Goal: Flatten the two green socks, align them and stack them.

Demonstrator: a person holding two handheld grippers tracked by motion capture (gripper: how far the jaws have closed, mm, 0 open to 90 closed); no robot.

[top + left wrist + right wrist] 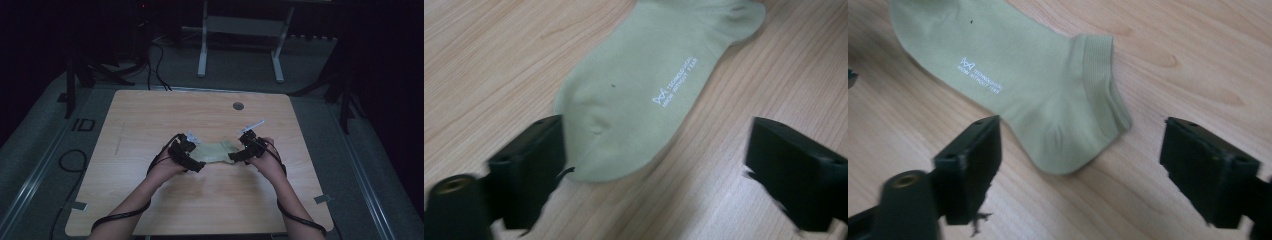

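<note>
Wooden table [150, 210], centre frame: a green sock [216, 151] is laid lengthwise between both grippers. Left gripper [196, 166] and right gripper [235, 156] are spread, one at each end, nothing pinched.

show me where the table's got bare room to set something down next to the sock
The table is bare wood between the sock and the far edge, apart from a small round disc. The strip along the near edge and both side margins are free too. It is crowded mid-table, where the left gripper and right gripper flank the sock, jaws open.
</note>
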